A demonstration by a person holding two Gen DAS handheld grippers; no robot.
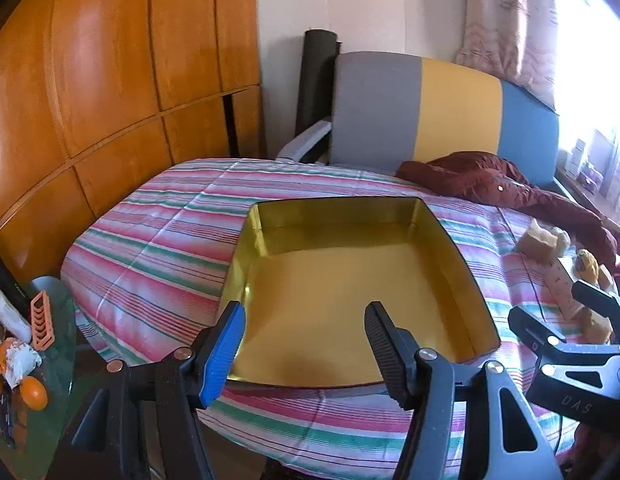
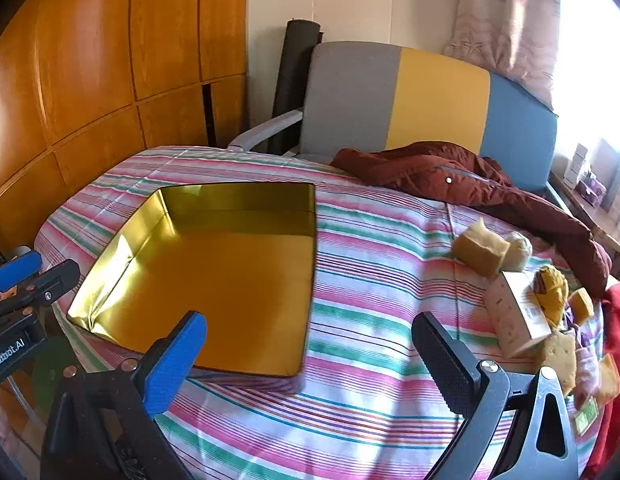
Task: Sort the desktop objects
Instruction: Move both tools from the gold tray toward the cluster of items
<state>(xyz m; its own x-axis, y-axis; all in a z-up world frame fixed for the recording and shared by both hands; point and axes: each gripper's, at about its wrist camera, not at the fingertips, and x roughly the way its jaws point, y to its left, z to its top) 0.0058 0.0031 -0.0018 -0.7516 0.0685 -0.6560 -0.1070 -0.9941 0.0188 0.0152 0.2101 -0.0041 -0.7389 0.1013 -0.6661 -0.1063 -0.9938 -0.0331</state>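
The gold tin (image 2: 214, 276), the largest task item, sits open and empty on the striped cloth (image 2: 369, 280), left of centre in the right wrist view and directly ahead of the left gripper (image 1: 306, 344). It looks like thin, stiff sheet metal, light and slick, with dents along its near left wall; a pinch over one upright wall would likely hold better than any grip on the smooth floor.

Next in size, the pale carton (image 2: 517, 316) lies at the right edge of the cloth, tilted against the snack pile. It is probably light, rigid card that crushes under a hard squeeze, so the narrow flat faces seem the best place to close on it.

The sponge-like yellow block (image 2: 481, 252) lies beyond the carton, touching a pale round lump (image 2: 517, 250). Both appear soft and light, likely to deform, and call for a gentle grip across the middle.

The small yellow wrapped pieces (image 2: 553, 292) beside the carton look crinkly and slippery.

The left gripper's jaws stand partly apart with nothing between them; the right gripper (image 2: 313, 344) is spread wide, holding nothing.
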